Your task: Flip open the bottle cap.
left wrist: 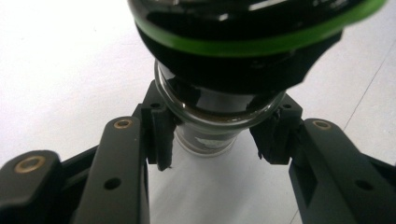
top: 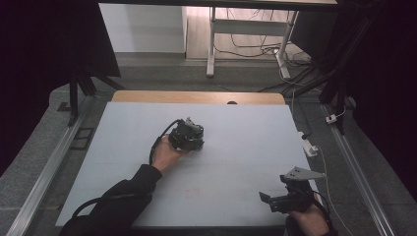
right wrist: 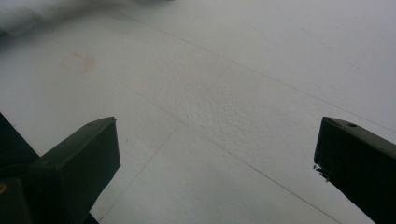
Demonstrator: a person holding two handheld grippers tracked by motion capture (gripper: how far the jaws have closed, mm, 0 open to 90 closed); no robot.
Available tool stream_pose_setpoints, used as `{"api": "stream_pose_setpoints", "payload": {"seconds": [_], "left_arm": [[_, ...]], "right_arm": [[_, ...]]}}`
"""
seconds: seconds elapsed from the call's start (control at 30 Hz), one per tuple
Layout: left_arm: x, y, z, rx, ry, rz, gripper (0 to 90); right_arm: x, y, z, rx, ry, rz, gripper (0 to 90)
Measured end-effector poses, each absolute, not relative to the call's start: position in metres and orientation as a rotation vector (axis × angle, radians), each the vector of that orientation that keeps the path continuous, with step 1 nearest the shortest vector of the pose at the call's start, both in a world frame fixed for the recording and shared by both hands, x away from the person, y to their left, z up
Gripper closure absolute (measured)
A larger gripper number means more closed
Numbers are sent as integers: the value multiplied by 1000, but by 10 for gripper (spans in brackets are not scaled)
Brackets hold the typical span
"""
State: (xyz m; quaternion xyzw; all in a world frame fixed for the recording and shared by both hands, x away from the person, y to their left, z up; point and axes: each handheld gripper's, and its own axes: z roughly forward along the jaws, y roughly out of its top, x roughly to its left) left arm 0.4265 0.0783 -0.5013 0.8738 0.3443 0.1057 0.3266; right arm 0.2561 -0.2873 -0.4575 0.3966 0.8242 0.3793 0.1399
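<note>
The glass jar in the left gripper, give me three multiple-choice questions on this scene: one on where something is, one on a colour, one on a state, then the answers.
1. Where is the right gripper in the high view?
A. near the table's close right corner
B. at the far left edge
C. over the floor

2. What colour is the band on the glass jar's black lid?
A. red
B. green
C. yellow

3. How do the right gripper's jaws stand?
A. closed on a jar
B. closed on nothing
C. wide apart with nothing between them

Answers:
1 A, the high view shows it low at the right over the white table.
2 B, the left gripper view shows a green ring around the lid, with the left gripper clamped on the jar.
3 C, the right gripper view shows bare table between the spread jaws.
</note>
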Motion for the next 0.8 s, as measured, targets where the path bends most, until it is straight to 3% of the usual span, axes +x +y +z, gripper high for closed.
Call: {"api": "stream_pose_setpoints", "payload": {"seconds": [0.8], "left_arm": [[427, 79, -502, 2290, 886, 280, 538]], "right_arm": [[264, -263, -443, 1022, 2414, 1218, 0]]}}
